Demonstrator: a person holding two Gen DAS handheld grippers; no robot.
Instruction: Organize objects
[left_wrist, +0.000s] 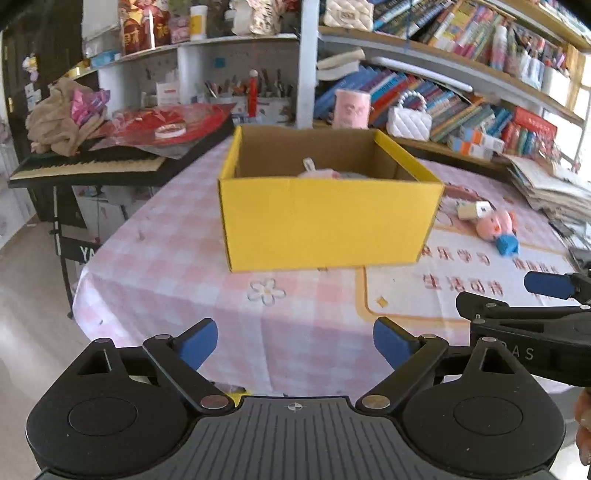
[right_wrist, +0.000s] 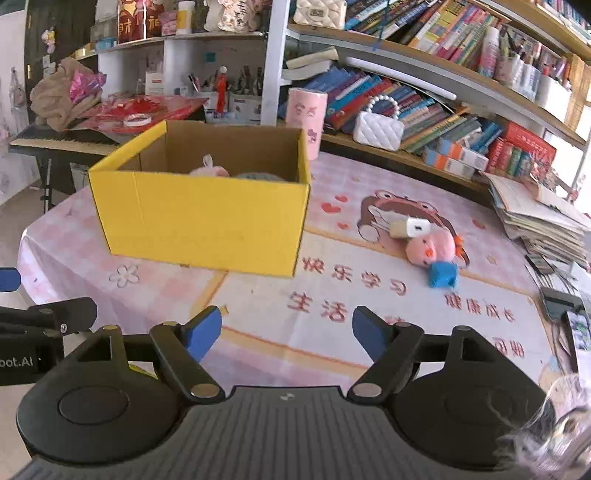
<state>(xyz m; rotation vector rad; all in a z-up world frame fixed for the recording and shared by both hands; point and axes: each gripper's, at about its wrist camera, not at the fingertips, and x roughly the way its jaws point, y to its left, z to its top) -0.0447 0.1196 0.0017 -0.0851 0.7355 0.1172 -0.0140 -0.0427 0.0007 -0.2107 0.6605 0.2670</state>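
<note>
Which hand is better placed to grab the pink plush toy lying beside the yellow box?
Probably the right. The pink plush toy lies on the right tool's side; the left tool faces the yellow box. Both are open and empty.

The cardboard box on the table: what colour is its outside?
Yellow outside, plain brown inside; the box shows best in the right wrist view.

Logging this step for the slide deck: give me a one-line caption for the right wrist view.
Right gripper open and empty over the tablecloth, facing the yellow box and a pink plush to its right.
</note>
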